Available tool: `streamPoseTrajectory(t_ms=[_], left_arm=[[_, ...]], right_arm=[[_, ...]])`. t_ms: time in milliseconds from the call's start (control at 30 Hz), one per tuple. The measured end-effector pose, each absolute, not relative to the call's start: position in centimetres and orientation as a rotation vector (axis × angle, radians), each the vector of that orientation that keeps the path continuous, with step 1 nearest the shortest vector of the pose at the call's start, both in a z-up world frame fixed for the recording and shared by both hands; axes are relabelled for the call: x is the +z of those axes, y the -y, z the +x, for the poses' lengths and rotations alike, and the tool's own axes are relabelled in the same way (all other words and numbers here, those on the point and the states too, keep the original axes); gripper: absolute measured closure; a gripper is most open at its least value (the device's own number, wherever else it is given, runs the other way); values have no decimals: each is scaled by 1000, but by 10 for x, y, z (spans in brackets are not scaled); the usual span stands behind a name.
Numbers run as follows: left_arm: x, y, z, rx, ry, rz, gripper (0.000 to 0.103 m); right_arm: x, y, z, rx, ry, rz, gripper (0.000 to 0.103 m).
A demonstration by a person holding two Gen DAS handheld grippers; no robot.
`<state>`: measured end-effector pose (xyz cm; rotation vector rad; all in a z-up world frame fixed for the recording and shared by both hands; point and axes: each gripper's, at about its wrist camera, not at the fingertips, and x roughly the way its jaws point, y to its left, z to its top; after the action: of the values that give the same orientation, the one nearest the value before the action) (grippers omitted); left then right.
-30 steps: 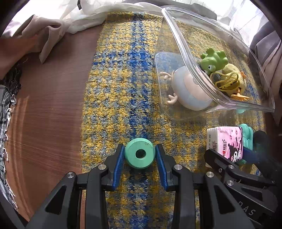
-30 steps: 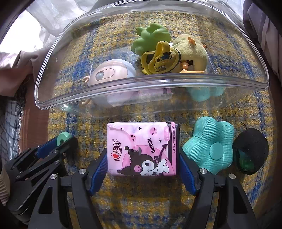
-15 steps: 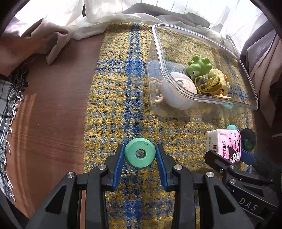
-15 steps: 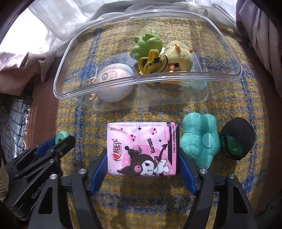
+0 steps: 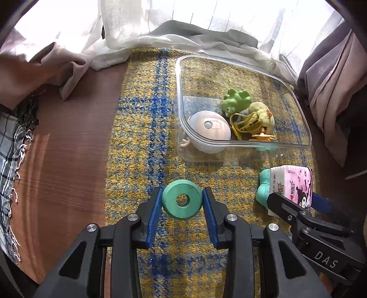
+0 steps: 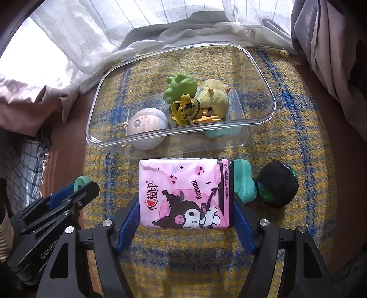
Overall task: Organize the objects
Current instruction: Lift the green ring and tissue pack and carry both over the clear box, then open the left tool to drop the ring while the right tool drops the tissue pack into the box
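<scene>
My left gripper (image 5: 182, 200) is shut on a green ring (image 5: 182, 199), held above the yellow and blue cloth (image 5: 142, 128). My right gripper (image 6: 187, 194) is shut on a pink tissue pack (image 6: 185, 192) with a cartoon print, also lifted off the cloth. Ahead of both stands a clear plastic box (image 5: 296, 103) (image 6: 270, 100) holding a round pale toy (image 5: 209, 128), a green frog toy (image 6: 179, 88) and a yellow plush (image 6: 214, 96). From the right wrist view the left gripper and its ring (image 6: 80, 182) show at the lower left.
A teal flower cushion (image 6: 244, 183) and a black ball with a green inset (image 6: 278, 185) lie on the cloth right of the tissue pack. Bare wooden tabletop (image 5: 64, 160) lies left of the cloth. Curtains (image 5: 183, 20) hang behind the box, and a checked fabric (image 5: 9, 155) drapes at far left.
Both grippers have risen with their loads. The box, cushion and ball look smaller and farther below, and more curtain shows at the top.
</scene>
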<state>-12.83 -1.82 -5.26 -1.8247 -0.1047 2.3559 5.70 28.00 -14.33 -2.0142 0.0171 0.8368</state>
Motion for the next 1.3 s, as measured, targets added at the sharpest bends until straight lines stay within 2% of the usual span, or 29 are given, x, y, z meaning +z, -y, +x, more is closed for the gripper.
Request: streamPoseTrajectory(t_ms=[567, 1300], left_arm=[[-2, 1, -146, 2450, 109, -1674, 68], [9, -22, -174, 2462, 96, -1619, 68]], right_arm=[[-127, -291, 10, 957, 31, -2010, 30], [-125, -318, -9, 991, 77, -2008, 30]])
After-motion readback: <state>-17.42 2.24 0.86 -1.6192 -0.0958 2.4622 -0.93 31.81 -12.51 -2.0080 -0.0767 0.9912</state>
